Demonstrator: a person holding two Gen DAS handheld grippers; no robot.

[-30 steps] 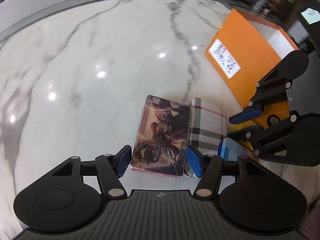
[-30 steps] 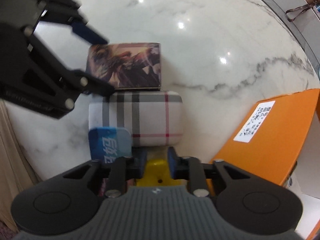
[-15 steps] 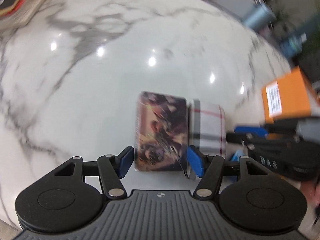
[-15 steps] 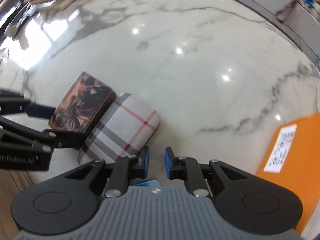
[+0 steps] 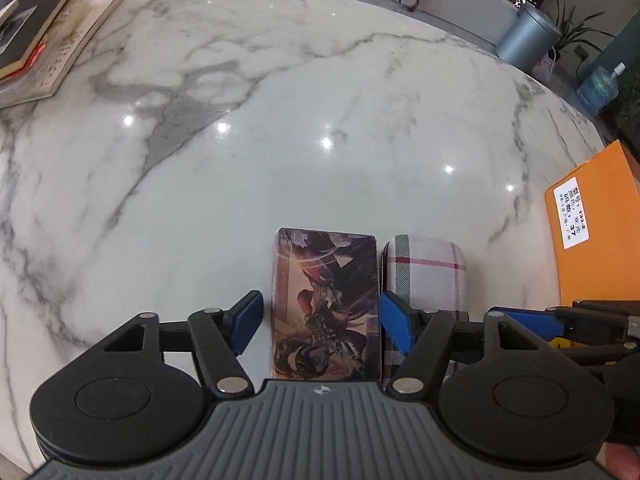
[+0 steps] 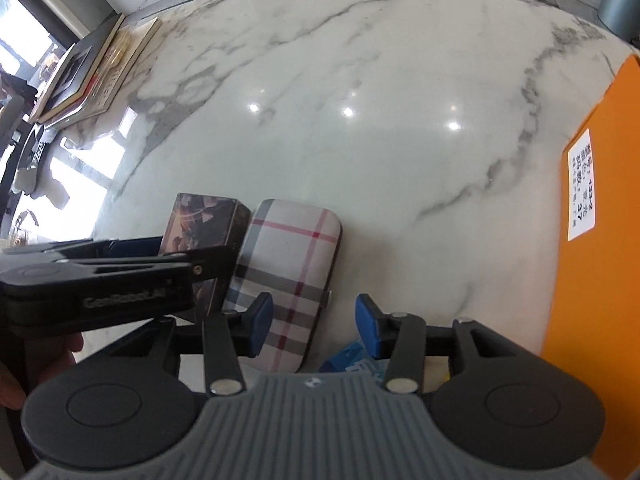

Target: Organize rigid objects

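A dark illustrated box (image 5: 326,304) lies flat on the marble table, and a plaid case (image 5: 430,272) lies against its right side. My left gripper (image 5: 320,322) is open with its jaws on either side of the box, not touching it. In the right wrist view the box (image 6: 202,226) and plaid case (image 6: 288,276) sit left of centre. My right gripper (image 6: 314,326) is open and empty, over the right edge of the case. A blue packet (image 6: 350,358) shows just under it.
An orange box with a white label (image 5: 600,240) stands at the right; it also shows in the right wrist view (image 6: 592,240). A stack of books (image 5: 40,36) lies at the far left of the marble table (image 5: 280,140). A grey bin (image 5: 526,38) stands beyond the table.
My right gripper has opened and let go of a yellow object, and both views have swung left. My left gripper stays open around the illustrated box.
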